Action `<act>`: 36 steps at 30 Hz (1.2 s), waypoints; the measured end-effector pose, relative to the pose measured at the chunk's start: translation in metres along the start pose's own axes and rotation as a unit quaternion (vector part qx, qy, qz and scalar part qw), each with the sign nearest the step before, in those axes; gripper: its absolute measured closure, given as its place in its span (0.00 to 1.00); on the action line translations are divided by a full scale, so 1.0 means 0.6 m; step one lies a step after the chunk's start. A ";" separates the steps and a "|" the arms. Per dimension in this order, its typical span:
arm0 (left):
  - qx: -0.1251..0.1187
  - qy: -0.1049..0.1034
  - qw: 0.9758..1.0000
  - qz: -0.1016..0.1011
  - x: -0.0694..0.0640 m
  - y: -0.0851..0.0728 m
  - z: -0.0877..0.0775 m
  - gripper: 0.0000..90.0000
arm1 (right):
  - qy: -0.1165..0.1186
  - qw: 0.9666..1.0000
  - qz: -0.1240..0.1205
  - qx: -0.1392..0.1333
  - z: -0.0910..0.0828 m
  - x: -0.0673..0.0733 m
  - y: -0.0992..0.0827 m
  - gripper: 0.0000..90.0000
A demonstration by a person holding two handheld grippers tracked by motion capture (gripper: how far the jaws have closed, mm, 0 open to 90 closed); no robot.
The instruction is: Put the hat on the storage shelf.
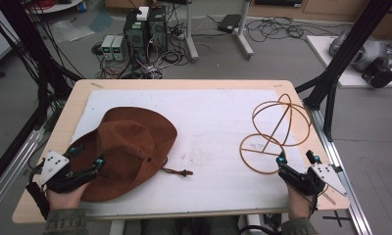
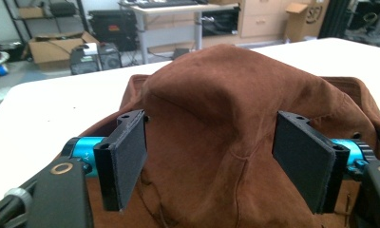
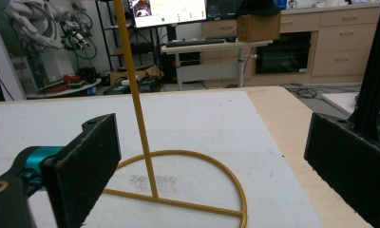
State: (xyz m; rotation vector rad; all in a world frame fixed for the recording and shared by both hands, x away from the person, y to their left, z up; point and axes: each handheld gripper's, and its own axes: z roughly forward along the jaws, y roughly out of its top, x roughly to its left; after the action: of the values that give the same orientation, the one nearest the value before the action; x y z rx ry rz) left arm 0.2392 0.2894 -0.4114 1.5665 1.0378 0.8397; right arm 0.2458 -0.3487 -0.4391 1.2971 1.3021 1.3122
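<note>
A brown suede hat (image 1: 130,147) lies on the white mat at the table's left, its chin cord trailing to the right. My left gripper (image 1: 86,155) is open over the hat's near brim, and in the left gripper view its jaws stand wide on either side of the hat's crown (image 2: 212,118) without touching it. A yellow wire hat stand (image 1: 275,129) with a round base ring and a globe-shaped top stands at the right. My right gripper (image 1: 297,157) is open just in front of the stand's base ring (image 3: 188,190), with the upright rod (image 3: 136,104) between its jaws.
The white mat (image 1: 208,127) covers most of the wooden table (image 1: 302,127). Black frame posts (image 1: 351,44) rise at the right and left. Computers and cables sit on the floor beyond the far edge.
</note>
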 end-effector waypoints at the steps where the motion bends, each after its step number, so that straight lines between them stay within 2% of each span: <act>1: 0.002 -0.003 1.000 0.001 0.000 0.002 0.001 0.30 | 0.000 1.000 0.000 0.000 0.000 -0.001 0.000 0.04; 5: 0.019 -0.016 1.000 0.009 0.001 0.015 0.012 0.30 | 0.000 1.000 0.002 0.001 -0.001 -0.001 0.000 0.04; 6: 0.023 -0.018 1.000 0.011 0.001 0.016 0.014 0.30 | 0.001 1.000 -0.005 -0.004 0.000 -0.003 0.000 0.04; 7: 0.030 -0.023 0.999 0.013 0.000 0.018 0.019 0.29 | 0.000 1.000 0.002 0.000 -0.001 -0.002 0.000 0.04; 9: 0.054 -0.027 0.998 0.020 -0.001 0.018 0.029 0.29 | -0.001 1.000 0.001 0.001 -0.001 -0.003 0.000 0.04; 12: 0.089 -0.040 0.995 0.016 -0.002 0.010 0.047 0.28 | -0.001 1.000 0.001 -0.001 -0.002 -0.003 0.001 0.04; 14: 0.099 -0.042 0.994 0.010 -0.003 0.004 0.058 0.28 | -0.002 1.000 0.003 0.001 -0.003 -0.004 0.001 0.04; 17: 0.095 -0.050 0.994 -0.010 -0.005 0.003 0.069 0.30 | -0.004 1.000 -0.001 0.001 -0.004 -0.007 0.000 0.04; 20: 0.104 -0.061 0.993 -0.012 -0.010 0.003 0.078 0.45 | -0.004 1.000 0.001 0.002 -0.004 -0.008 0.000 0.04; 21: 0.104 -0.061 0.993 -0.008 -0.011 0.003 0.078 0.53 | -0.003 1.000 0.003 0.003 -0.004 -0.007 0.000 0.04; 22: 0.101 -0.054 0.993 -0.004 -0.013 0.004 0.077 0.68 | -0.004 1.000 0.002 0.002 -0.004 -0.008 0.000 0.04; 23: 0.096 -0.053 0.994 -0.009 -0.012 0.005 0.075 0.84 | -0.004 1.000 0.002 0.002 -0.005 -0.008 0.000 0.04; 24: 0.095 -0.050 0.994 -0.009 -0.013 0.006 0.073 0.94 | -0.003 1.000 0.000 0.003 -0.005 -0.008 0.000 0.04; 26: 0.091 -0.051 0.994 0.008 -0.015 0.006 0.071 0.97 | -0.002 1.000 0.002 0.003 -0.004 -0.007 0.000 0.04; 27: 0.089 -0.055 0.994 0.010 -0.015 0.006 0.070 0.97 | -0.001 1.000 0.001 0.002 -0.003 -0.007 -0.001 0.04; 29: 0.077 -0.058 0.995 0.009 -0.015 0.006 0.066 0.97 | 0.000 1.000 0.002 0.002 -0.003 -0.006 -0.001 0.04; 33: 0.069 -0.072 0.995 0.005 -0.013 0.007 0.063 0.97 | 0.002 1.000 -0.004 0.003 -0.002 -0.005 -0.001 0.04; 36: 0.061 -0.075 0.995 0.010 -0.015 0.008 0.061 0.98 | 0.003 1.000 -0.003 0.002 -0.001 -0.003 -0.001 0.04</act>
State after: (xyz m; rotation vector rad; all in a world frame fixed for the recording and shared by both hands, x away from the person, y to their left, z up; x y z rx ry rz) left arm 0.2698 0.2670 -0.4149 1.7188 0.9810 0.6720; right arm 0.2453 -0.3505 -0.4397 1.2925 1.3132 1.3113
